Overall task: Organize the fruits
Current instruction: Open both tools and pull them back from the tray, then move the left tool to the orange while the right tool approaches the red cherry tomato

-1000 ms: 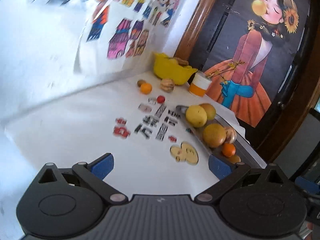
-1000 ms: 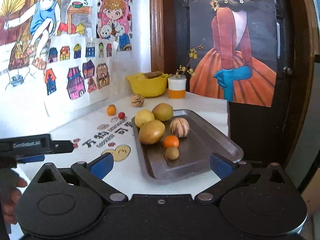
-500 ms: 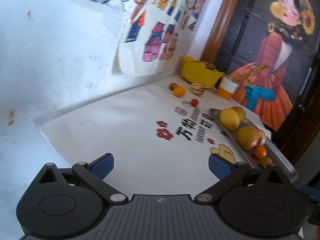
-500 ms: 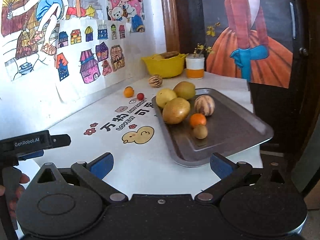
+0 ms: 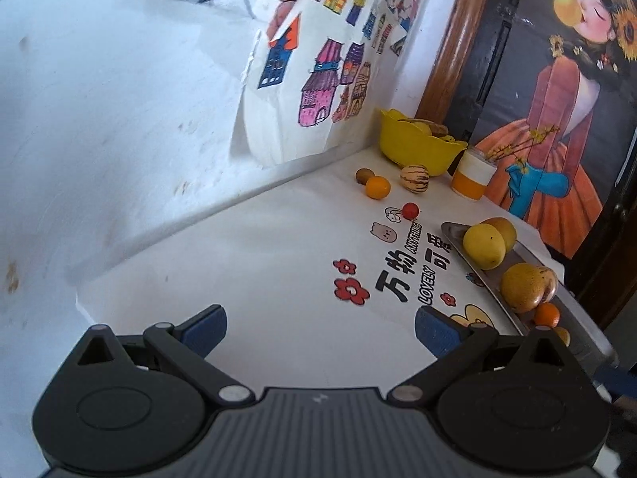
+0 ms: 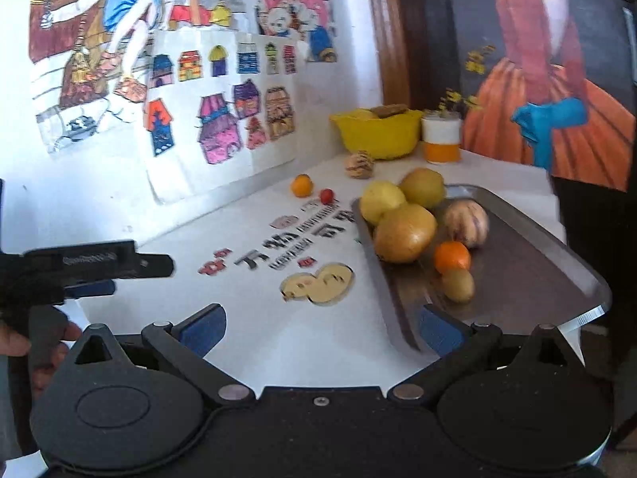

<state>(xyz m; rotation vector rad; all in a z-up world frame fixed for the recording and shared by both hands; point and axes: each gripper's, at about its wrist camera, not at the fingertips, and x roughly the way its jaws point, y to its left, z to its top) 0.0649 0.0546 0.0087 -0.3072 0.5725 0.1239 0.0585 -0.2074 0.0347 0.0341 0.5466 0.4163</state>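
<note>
A grey metal tray on the white table holds several fruits: a large yellow-brown one, a lemon-yellow one, a striped melon, a small orange and a small tan fruit. Loose on the table at the back lie an orange, a brown fruit, a striped melon and a red cherry tomato. My left gripper is open and empty above the table's near left. My right gripper is open and empty at the tray's near corner.
A yellow bowl and a white-and-orange cup stand in the back corner. Children's drawings hang on the white wall at left. A dark door with a painted figure bounds the right. A hand holds the left gripper.
Both views have shifted: the left gripper swung left and pulled back, so the tray now sits at its right edge. The right gripper has moved closer to the tray. Both stay open.
</note>
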